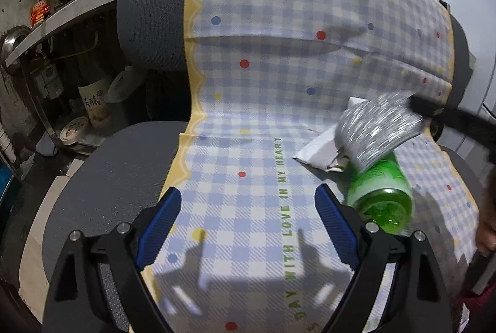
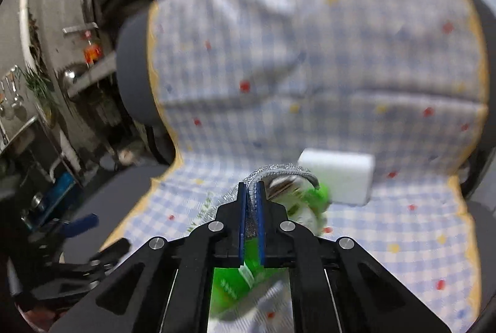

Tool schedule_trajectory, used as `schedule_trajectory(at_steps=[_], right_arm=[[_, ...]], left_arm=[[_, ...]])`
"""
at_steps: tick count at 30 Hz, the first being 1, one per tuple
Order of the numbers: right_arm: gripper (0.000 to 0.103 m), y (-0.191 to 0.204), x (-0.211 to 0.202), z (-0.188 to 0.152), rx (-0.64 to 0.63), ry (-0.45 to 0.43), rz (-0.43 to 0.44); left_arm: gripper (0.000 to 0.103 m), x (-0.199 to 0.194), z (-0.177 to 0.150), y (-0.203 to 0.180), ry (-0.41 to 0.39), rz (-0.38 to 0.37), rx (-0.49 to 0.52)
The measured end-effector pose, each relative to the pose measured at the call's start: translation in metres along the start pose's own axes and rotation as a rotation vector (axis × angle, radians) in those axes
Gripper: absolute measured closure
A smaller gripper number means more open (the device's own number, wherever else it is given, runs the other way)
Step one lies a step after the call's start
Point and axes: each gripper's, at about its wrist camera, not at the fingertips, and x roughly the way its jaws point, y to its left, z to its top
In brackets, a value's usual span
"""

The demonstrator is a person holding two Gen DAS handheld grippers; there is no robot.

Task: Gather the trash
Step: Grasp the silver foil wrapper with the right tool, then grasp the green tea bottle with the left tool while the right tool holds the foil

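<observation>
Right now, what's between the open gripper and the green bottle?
Nothing but bare checked cloth. In the left wrist view, the left gripper sits just beside the green bottle.

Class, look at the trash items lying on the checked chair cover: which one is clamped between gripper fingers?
The silver glittery wrapper: the right gripper is shut on its edge. The green bottle and the white crumpled paper lie ungripped; the left gripper is open.

Grey mesh office chair [image 1: 148,7] filled the centre of the frame, draped with a blue-and-white checked cloth [image 1: 279,54] dotted red, yellow and blue; cluttered metal shelving [image 1: 62,13] with bottles stood at left; pale floor [image 1: 31,255] showed at lower left
</observation>
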Motion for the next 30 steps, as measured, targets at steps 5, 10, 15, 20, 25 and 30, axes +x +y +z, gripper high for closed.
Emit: schedule_trajectory(at_steps=[5, 10, 15, 20, 25, 30], right_arm=[[0.097, -0.024, -0.067, -0.007, 0.003, -0.039, -0.138], [0.096, -0.056, -0.097, -0.033, 0.055, 0.0, -0.243], [0.096, -0.077, -0.109, -0.053, 0.107, 0.011, -0.277], [0.096, -0.089, -0.108, -0.058, 0.13, 0.011, -0.263], [0.096, -0.093, -0.105, -0.059, 0.142, 0.019, -0.24], [0.096, -0.096, -0.106, -0.062, 0.144, 0.025, -0.228]], left_arm=[[0.016, -0.011, -0.001, -0.016, -0.015, -0.065, 0.025], [0.009, -0.009, 0.007, -0.048, -0.014, -0.15, 0.072], [0.008, 0.001, 0.026, -0.091, 0.005, -0.197, 0.156], [0.009, 0.035, 0.043, -0.137, 0.107, -0.178, 0.248], [0.023, 0.071, 0.042, -0.172, 0.226, -0.081, 0.374], [0.039, 0.092, 0.038, -0.174, 0.3, -0.029, 0.39]])
